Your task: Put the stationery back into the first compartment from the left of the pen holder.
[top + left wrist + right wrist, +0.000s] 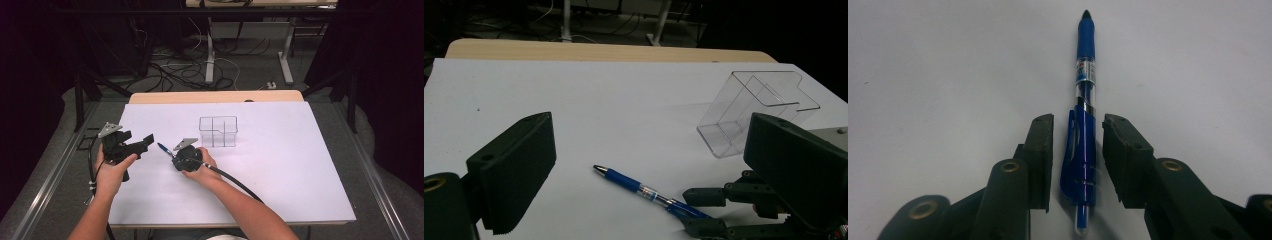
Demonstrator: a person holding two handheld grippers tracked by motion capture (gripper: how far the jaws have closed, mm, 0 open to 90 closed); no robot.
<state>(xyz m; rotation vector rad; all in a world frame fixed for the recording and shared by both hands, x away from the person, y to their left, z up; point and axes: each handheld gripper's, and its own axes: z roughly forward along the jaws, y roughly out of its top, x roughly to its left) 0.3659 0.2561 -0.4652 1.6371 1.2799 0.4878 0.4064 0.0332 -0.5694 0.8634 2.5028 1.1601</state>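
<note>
Right claw straddles blue pen, pads not touching; left claw open; clear divided box empty.

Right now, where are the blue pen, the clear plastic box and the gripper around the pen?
blue pen (1084,150), right gripper view, on its clip end.
clear plastic box (218,131), high view, on its front wall.
right gripper (1078,132), right gripper view, between its fingertips.
</note>
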